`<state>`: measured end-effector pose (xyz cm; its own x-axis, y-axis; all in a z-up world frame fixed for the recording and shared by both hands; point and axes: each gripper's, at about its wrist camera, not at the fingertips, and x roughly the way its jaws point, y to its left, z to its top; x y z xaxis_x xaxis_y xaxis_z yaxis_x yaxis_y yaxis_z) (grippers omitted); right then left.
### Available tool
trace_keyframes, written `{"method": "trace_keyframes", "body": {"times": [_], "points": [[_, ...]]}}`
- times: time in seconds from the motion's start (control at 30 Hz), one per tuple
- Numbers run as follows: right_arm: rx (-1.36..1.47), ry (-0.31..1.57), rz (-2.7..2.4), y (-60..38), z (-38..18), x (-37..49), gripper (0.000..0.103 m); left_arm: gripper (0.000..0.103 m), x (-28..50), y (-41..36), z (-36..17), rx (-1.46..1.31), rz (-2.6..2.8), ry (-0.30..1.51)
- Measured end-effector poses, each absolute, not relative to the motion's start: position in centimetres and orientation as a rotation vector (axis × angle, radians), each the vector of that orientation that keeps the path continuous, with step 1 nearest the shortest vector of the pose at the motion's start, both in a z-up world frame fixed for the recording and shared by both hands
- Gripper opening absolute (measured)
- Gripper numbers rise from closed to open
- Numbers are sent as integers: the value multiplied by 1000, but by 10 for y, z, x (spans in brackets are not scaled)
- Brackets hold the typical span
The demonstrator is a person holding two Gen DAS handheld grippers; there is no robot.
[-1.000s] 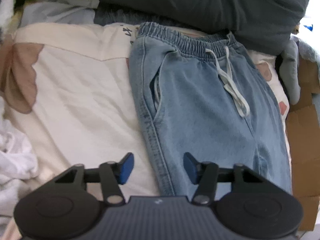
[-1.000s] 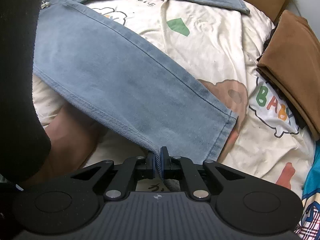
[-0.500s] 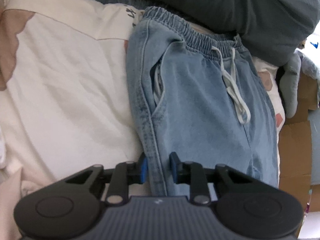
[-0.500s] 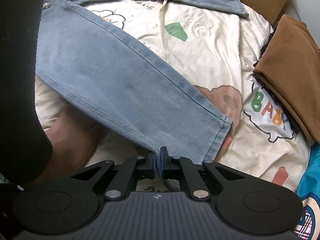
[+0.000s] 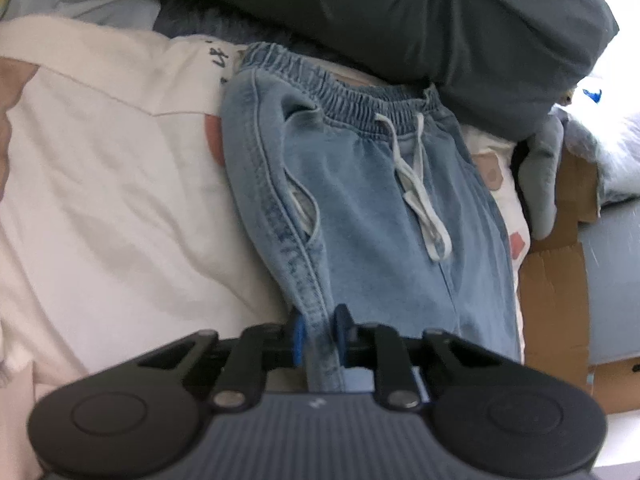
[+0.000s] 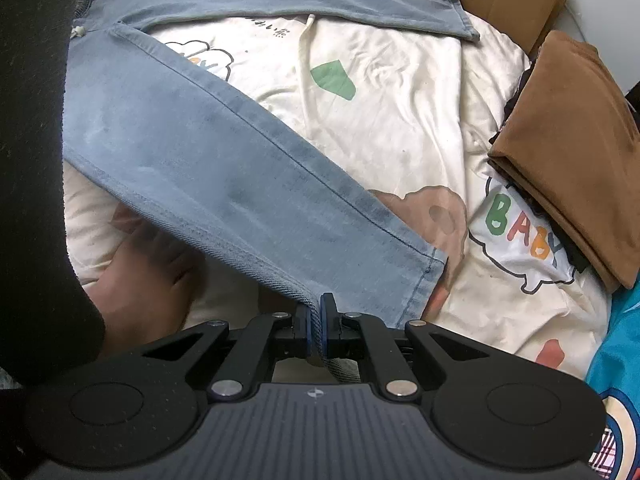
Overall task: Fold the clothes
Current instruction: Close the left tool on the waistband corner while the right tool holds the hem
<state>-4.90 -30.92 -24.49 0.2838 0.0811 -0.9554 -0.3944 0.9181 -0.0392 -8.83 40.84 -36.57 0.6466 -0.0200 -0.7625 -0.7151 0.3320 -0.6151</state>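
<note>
Your left claw (image 5: 318, 330) is clenched on the outer side seam of a pair of light blue jeans (image 5: 360, 216), a short way below the hip pocket, and the fabric rises in a ridge between its blue pads. From this camera, the jeans lie on a cream bedsheet (image 5: 112, 184) with their elastic waistband (image 5: 344, 96) at the far end and a white drawstring (image 5: 416, 196) trailing down the front. A dark grey pillow or cushion (image 5: 420, 20) lies beyond the waistband, touching it. Cardboard (image 5: 556, 300) sits to the right of the jeans.

Your right claw (image 6: 315, 322) is clenched on the same jeans (image 6: 224, 160) lower down, pinching the side seam of one leg close to its hem (image 6: 428, 280). That leg runs diagonally across the sheet (image 6: 400, 120), which is printed with cartoon shapes and the word BABY. The other leg (image 6: 280, 0) lies stretched along the far edge, well apart from the held one. A folded brown garment (image 6: 568, 144) rests on the sheet at the right. A dark sleeve (image 6: 32, 160) fills the left edge of this view.
</note>
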Motion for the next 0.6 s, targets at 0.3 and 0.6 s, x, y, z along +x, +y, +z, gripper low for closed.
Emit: {"method": "trace_keyframes", "body": {"times": [0.3, 0.6], "points": [[-267, 1208, 313, -313, -235, -43, 2, 9, -70, 400, -337, -1068, 536, 795], [-211, 1102, 265, -321, -204, -26, 2, 7, -32, 397, -285, -993, 482, 767]]}}
